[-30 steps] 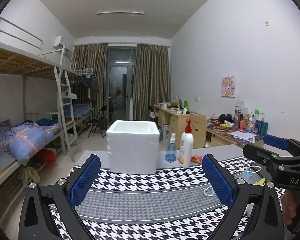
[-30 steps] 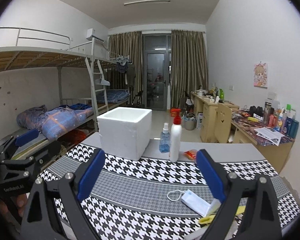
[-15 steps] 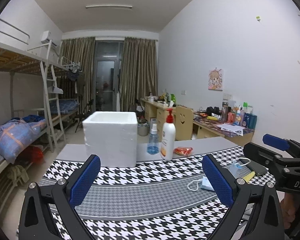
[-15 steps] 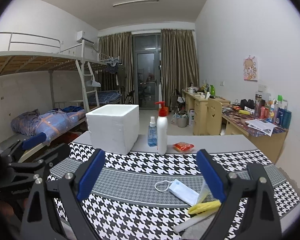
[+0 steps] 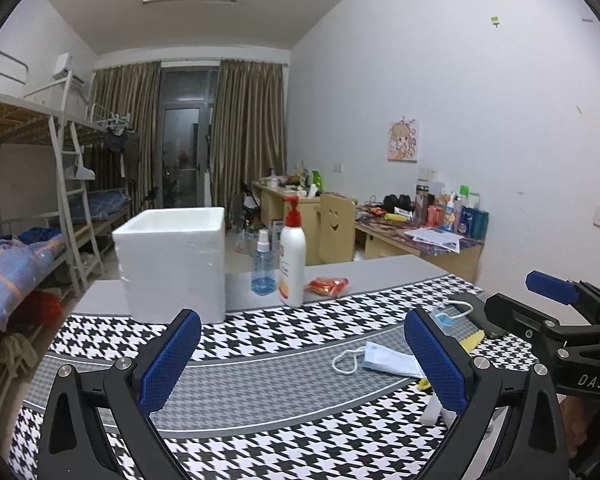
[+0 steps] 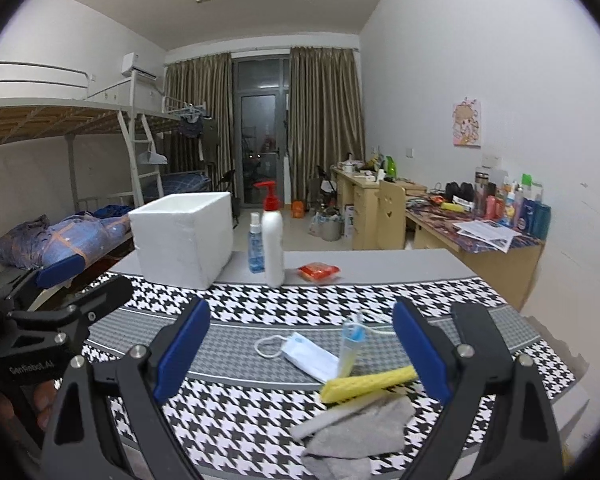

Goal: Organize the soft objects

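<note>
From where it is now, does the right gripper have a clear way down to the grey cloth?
Probably yes. The right gripper is open and empty, and the grey cloth lies just below its fingers with nothing on top; only the yellow sponge sits close beside it.

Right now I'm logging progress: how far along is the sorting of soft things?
Nothing looks done. Both grippers, left and right, are open and hold nothing. The face mask, yellow sponge and grey cloth lie on the mat, outside the foam box.
</note>
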A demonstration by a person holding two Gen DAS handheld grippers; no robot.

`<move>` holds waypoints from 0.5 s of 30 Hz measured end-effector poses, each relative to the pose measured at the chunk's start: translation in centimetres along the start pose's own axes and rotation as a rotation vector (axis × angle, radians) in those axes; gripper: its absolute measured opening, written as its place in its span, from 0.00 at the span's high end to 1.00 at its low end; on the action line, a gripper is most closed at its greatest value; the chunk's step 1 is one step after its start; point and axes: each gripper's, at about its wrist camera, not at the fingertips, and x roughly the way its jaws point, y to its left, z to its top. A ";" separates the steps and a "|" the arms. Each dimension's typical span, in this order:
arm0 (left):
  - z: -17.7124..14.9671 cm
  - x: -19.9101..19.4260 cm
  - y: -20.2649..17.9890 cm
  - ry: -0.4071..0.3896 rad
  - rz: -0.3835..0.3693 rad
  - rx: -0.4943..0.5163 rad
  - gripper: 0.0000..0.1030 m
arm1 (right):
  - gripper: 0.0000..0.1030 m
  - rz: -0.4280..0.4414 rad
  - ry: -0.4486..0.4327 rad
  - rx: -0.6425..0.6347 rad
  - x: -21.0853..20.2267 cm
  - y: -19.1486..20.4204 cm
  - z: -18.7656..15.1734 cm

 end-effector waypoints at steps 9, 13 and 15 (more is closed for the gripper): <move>-0.6 1.9 -2.1 0.049 -0.047 0.011 0.01 | 0.08 -0.034 0.031 0.035 0.7 -2.7 -0.9; -0.9 2.8 -3.2 0.074 -0.066 0.023 0.01 | 0.08 -0.045 0.051 0.056 1.2 -4.0 -1.4; -1.0 3.2 -3.6 0.085 -0.073 0.024 0.01 | 0.08 -0.051 0.061 0.069 1.4 -4.5 -1.6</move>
